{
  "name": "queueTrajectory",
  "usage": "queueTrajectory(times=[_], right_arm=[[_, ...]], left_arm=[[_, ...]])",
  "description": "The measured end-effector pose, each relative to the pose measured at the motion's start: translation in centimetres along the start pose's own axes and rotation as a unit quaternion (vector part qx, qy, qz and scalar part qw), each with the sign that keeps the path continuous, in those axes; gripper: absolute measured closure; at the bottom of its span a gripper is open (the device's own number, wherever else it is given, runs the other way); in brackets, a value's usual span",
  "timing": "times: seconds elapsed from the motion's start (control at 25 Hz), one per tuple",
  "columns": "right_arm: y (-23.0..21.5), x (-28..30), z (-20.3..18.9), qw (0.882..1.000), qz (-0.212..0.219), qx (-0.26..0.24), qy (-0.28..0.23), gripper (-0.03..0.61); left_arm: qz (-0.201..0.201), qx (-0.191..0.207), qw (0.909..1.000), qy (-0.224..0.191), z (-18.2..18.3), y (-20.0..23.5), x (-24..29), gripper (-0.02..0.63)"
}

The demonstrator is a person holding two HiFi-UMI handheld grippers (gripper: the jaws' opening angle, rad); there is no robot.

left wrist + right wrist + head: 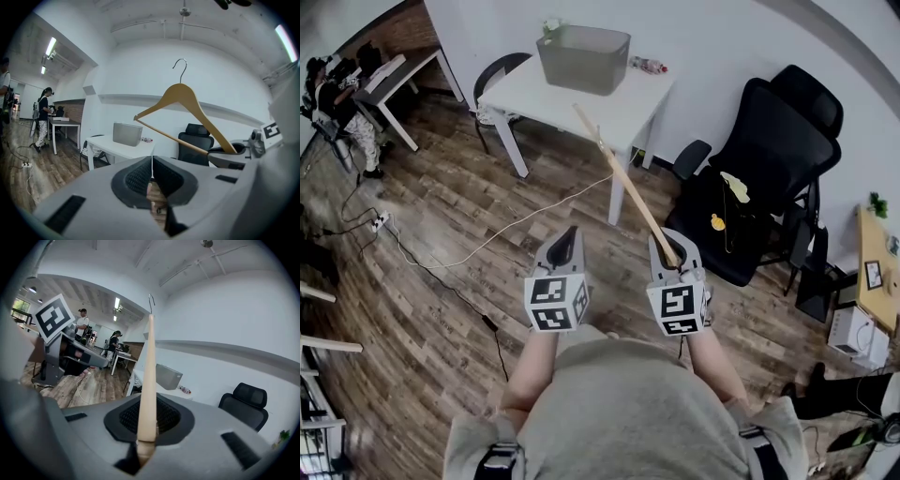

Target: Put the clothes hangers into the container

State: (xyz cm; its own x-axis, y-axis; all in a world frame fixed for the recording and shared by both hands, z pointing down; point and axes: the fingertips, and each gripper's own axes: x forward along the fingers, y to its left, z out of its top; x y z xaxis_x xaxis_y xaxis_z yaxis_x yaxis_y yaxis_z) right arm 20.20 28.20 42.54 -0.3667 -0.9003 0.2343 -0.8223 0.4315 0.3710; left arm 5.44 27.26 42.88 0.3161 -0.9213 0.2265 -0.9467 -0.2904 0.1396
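Lister: Grey shirt (628, 403), the wearer's own, fills the bottom of the head view. Next out are two forearms, each behind a gripper with a marker cube.

Checker: Left gripper (565, 234) first. Condition?

Lister: Its own view shows the left gripper (151, 161) with the dark ribbed pads pressed together at their tips. Nothing sits between them, and only a sliver of floor shows below the seam.

Checker: Right gripper (670, 246)?

Lister: Clamped on one wooden hanger (623, 178). In its own view the right gripper (149, 427) has its pads against either side of the hanger (149, 380), gripping the tip of one shoulder arm. The wood rises straight up out of the jaws, seen edge-on, with the metal hook at the very top.

Checker: Attitude of the piece?

Lister: Seen from the left gripper view, the hanger (187, 101) stands in the air, hook uppermost. The crossbar slopes down to the held end, which is at the right of that picture. It is held beyond the fingertips and touches nothing else.

Checker: Container?

Lister: One grey container (581, 58), open-topped, stands on a white table (534, 98) against the wall, well ahead of both grippers. It also shows in the side views (127, 134) (168, 377). The hanger is not in it.

Checker: Sundries?

Lister: A small bottle (649, 66) lies beside the container. A black office chair (769, 159) is at the right with yellow items on its seat. A pale cable (487, 239) trails over the wood floor.
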Motion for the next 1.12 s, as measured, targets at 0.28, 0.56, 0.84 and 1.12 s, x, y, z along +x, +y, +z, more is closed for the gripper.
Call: queueTrajectory(times=[0.28,0.56,0.84,1.12], right_arm=[[-1.7,0.2,-0.7,1.0,-0.001,0.012,0.0,0.538],[-2.8,1.3,-1.0,1.0,-0.001,0.026,0.0,0.538],[-2.9,3.7,-0.9,0.999,0.006,0.036,-0.004,0.538],[-3.3,8.2,-0.3,0.999,0.006,0.038,-0.007,0.538]], left_arm=[[0.0,0.004,1.0,0.004,0.0,-0.9,1.3,0.603],[0.0,0.007,0.9999,0.01,0.1,-0.8,2.6,0.604],[0.002,0.004,0.9999,0.013,0.0,0.6,4.4,0.604],[0.007,-0.001,0.9999,0.013,0.5,3.5,7.8,0.603]])
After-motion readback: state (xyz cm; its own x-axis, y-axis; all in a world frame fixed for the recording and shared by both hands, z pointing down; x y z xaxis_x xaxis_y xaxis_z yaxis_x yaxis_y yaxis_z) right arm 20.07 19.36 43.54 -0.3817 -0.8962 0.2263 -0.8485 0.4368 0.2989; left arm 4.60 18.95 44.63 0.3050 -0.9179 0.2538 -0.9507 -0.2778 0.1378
